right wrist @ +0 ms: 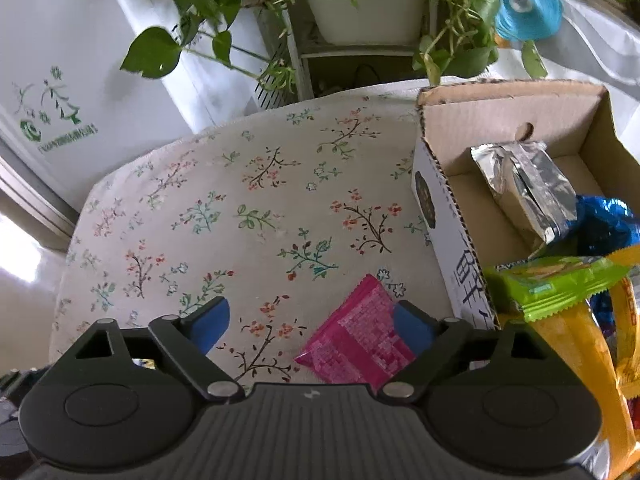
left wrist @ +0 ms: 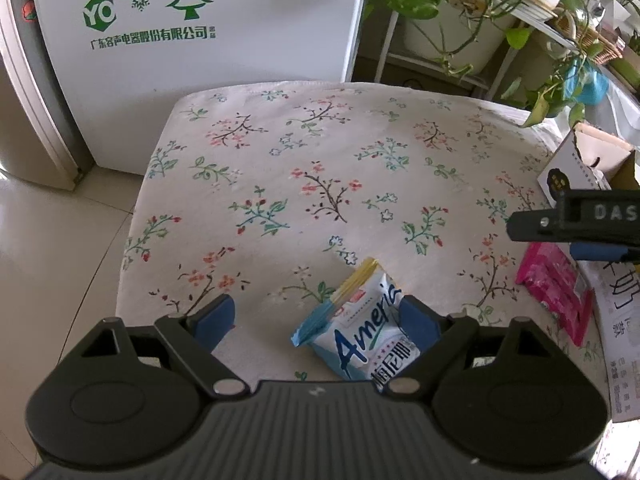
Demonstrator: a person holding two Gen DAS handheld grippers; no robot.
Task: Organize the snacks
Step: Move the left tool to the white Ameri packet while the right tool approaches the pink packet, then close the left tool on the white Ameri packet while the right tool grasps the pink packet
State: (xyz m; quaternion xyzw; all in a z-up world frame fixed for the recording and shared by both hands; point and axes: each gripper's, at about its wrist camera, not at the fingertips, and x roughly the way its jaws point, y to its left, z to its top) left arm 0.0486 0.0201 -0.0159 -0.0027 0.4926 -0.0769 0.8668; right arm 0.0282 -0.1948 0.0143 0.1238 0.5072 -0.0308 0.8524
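Observation:
A white and blue snack packet (left wrist: 356, 324) lies on the floral tablecloth (left wrist: 320, 184) between my left gripper's fingers, close to the right pad. My left gripper (left wrist: 316, 322) is open. A pink snack packet (right wrist: 356, 340) lies on the cloth beside the right pad of my right gripper (right wrist: 310, 326), which is open. The pink packet also shows in the left wrist view (left wrist: 556, 296), under the right gripper's fingers (left wrist: 560, 224). A cardboard box (right wrist: 452, 216) at the right holds a silver packet (right wrist: 528, 188), a green packet (right wrist: 556, 284), and blue and yellow packets.
A white fridge (left wrist: 200, 40) stands behind the table at the left. A plant stand with trailing green leaves (right wrist: 360, 8) stands behind it at the right. Tiled floor (left wrist: 48, 248) lies left of the table.

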